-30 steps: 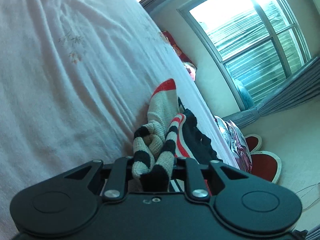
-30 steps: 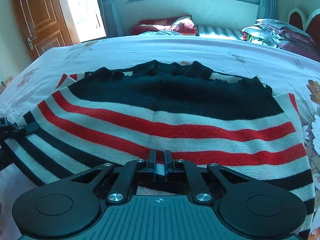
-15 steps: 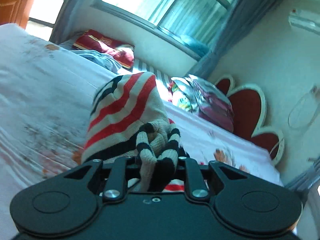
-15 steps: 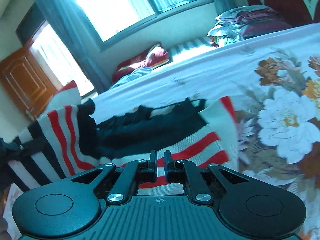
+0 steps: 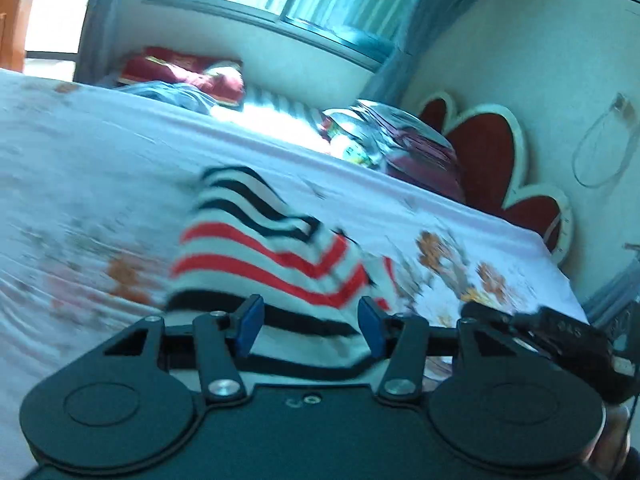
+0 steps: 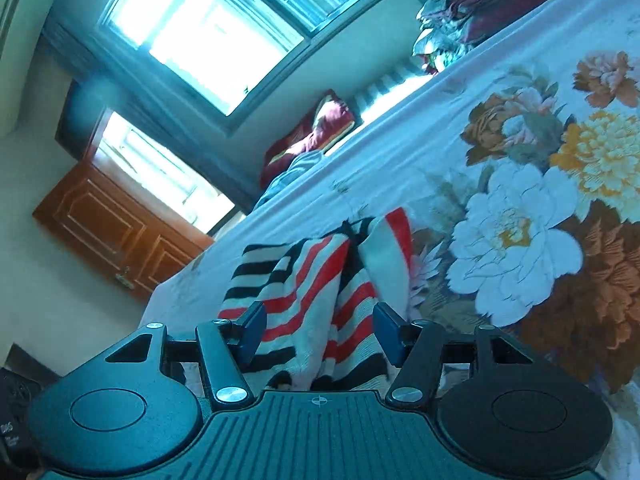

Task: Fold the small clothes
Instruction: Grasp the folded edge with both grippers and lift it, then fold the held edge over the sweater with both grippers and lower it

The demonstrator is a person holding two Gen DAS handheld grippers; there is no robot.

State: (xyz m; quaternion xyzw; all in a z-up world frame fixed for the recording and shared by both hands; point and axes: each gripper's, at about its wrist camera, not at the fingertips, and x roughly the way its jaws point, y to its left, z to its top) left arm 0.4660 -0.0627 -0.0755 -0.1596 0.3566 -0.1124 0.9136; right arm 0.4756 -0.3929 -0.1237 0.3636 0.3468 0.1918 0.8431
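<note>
Floral bedsheet, folded striped sweater, pillows

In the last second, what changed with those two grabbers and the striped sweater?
Both let go. The left gripper, which was pinching a bunched striped edge, now has its jaws wide apart; the right gripper, shut on the hem before, is open too. The sweater, earlier spread flat, now lies folded over in a narrower heap. It stays on the bed.

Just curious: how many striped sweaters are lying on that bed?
1: the sweater lies folded on the bed, just ahead of both open grippers, left and right. Others may lie outside view.
</note>
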